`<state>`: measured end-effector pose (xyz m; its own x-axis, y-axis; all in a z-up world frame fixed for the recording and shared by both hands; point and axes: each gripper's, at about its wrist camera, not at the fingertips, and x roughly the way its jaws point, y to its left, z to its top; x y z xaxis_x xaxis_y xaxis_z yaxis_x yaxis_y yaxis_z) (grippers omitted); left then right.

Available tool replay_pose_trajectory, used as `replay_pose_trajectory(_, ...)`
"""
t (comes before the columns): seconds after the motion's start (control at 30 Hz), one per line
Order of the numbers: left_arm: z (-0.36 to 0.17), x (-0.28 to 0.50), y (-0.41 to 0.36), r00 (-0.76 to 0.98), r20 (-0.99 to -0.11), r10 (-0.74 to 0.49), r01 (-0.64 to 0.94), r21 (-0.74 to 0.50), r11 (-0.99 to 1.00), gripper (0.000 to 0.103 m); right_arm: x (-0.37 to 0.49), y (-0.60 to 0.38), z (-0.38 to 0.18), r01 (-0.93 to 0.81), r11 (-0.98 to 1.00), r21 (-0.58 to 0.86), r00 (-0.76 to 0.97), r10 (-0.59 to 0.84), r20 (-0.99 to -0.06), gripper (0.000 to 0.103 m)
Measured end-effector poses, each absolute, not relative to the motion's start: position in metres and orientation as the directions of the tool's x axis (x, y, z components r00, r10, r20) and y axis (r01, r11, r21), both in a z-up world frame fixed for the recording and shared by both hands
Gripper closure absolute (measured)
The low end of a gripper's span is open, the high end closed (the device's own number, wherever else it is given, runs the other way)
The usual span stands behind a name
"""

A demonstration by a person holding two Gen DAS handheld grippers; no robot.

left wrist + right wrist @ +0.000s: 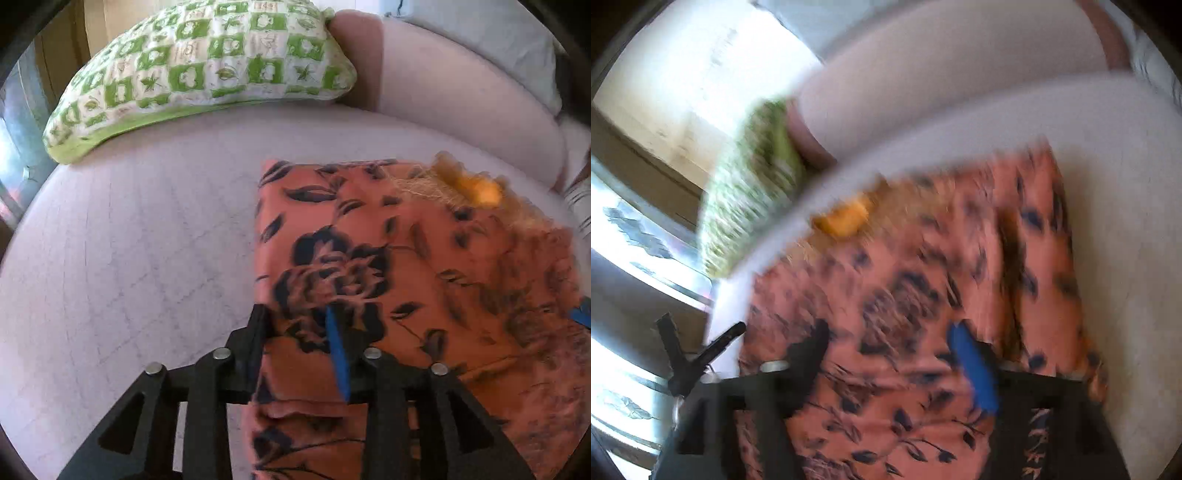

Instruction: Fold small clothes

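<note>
Since the orange cloth (388,258) is lying folded on the bed (129,240), I am holding both grippers (299,317) (890,332) apart over its near edge, clamping nothing.

Left hand-held gripper (299,325): black fingers, silver screws, blue pad.

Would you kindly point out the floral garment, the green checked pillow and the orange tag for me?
floral garment (406,266): left wrist view, on its folded upper layer.
green checked pillow (207,62): left wrist view, on the middle of its patterned top.
orange tag (480,190): left wrist view, on its middle, at the garment's far edge.
</note>
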<state>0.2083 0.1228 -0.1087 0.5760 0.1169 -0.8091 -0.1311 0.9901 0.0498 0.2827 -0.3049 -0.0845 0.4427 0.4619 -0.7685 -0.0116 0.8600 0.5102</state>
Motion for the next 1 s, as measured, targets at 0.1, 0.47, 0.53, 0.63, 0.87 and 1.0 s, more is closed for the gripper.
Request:
replay_pose_trajectory(0.1, -0.092, 0.197, 0.124, 0.576, -0.801, 0.165, -0.181, 0.072, 0.981, 0.05, 0.273, -0.322, -0.086, 0.032, 0.846, 0.532, 0.465, 0.458, -0.757, 0.036)
replay_pose_trajectory(0.47, -0.084, 0.168, 0.058, 0.661, -0.75, 0.013, -0.005, 0.013, 1.0, 0.039, 0.329, -0.409, -0.063, 0.127, 0.887, 0.443, 0.589, 0.292, -0.754, 0.036)
replay_pose_trajectory(0.53, -0.092, 0.168, 0.055, 0.648, -0.762, 0.026, -0.007, 0.028, 1.0, 0.039, 0.343, -0.409, -0.07, 0.113, 0.882, 0.457, 0.575, 0.317, -0.754, 0.04)
replay_pose_trajectory(0.63, -0.1, 0.164, 0.063, 0.647, -0.763, 0.013, -0.01, 0.008, 1.0, 0.039, 0.369, -0.397, -0.09, 0.076, 0.909, 0.409, 0.5, 0.32, -0.805, 0.078)
replay_pose_trajectory(0.87, -0.102, 0.164, 0.067, 0.648, -0.762, 0.006, -0.011, -0.001, 1.0, 0.038, 0.389, -0.414, -0.096, 0.163, 0.925, 0.344, 0.529, 0.213, -0.822, 0.095)
replay_pose_trajectory(1.0, -0.101, 0.167, 0.069, 0.647, -0.763, 0.0, -0.015, -0.012, 1.0, 0.038, 0.36, -0.429, -0.069, 0.15, 0.903, 0.403, 0.595, 0.243, -0.766, 0.046)
